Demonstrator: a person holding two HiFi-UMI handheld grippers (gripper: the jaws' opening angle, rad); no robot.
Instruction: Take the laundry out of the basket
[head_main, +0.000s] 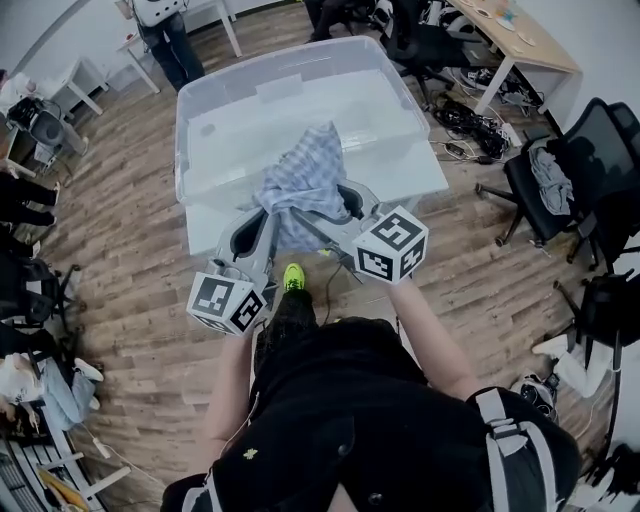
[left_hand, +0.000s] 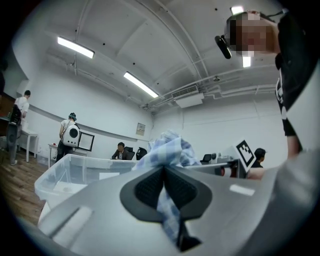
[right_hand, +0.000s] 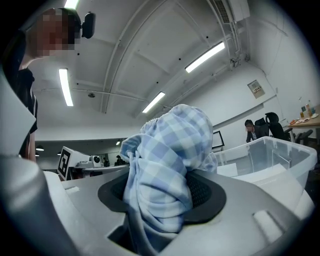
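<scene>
Now left hand-held gripper, right hand-held gripper clench checked cloth over bin near rim.

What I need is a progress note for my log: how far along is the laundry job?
Done: no other laundry shows inside the clear plastic bin. In hand: the left gripper and right gripper are both clamped on the blue checked cloth, bunched over the bin's near rim. Left: carry it clear and set it down.
</scene>
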